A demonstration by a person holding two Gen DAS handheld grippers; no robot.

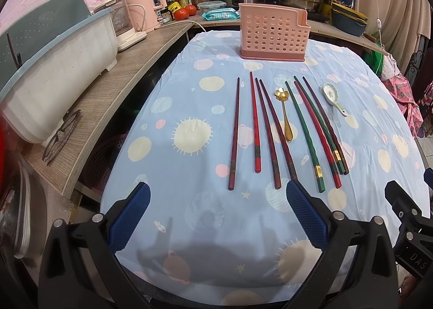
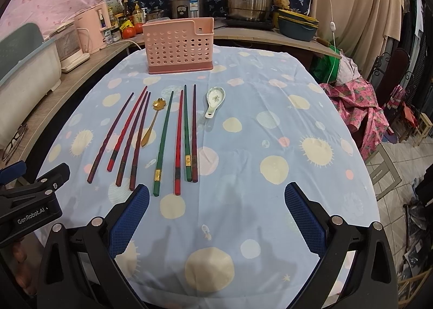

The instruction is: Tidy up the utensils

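Several chopsticks, dark red, red and green (image 1: pixel 281 130) (image 2: pixel 162 138), lie side by side on the blue patterned tablecloth (image 1: pixel 205 214) (image 2: pixel 270 146). A gold spoon (image 1: pixel 284 116) (image 2: pixel 151 122) lies among them. A white ceramic spoon (image 1: pixel 333 97) (image 2: pixel 213 101) lies to their right. A pink perforated utensil holder (image 1: pixel 273 35) (image 2: pixel 180 46) stands upright behind them. My left gripper (image 1: pixel 217 195) is open and empty, just short of the chopsticks' near ends. My right gripper (image 2: pixel 216 198) is open and empty, near the right-hand chopsticks' ends.
A wooden counter (image 1: pixel 108 97) along the left holds a white tub (image 1: pixel 54 76), glasses (image 1: pixel 62 135) and pink appliances (image 1: pixel 146 5). Steel pots (image 2: pixel 249 0), a rice cooker (image 2: pixel 189 5) and tomatoes (image 1: pixel 184 12) stand on the back shelf. Pink cloth (image 2: pixel 362 108) lies to the right.
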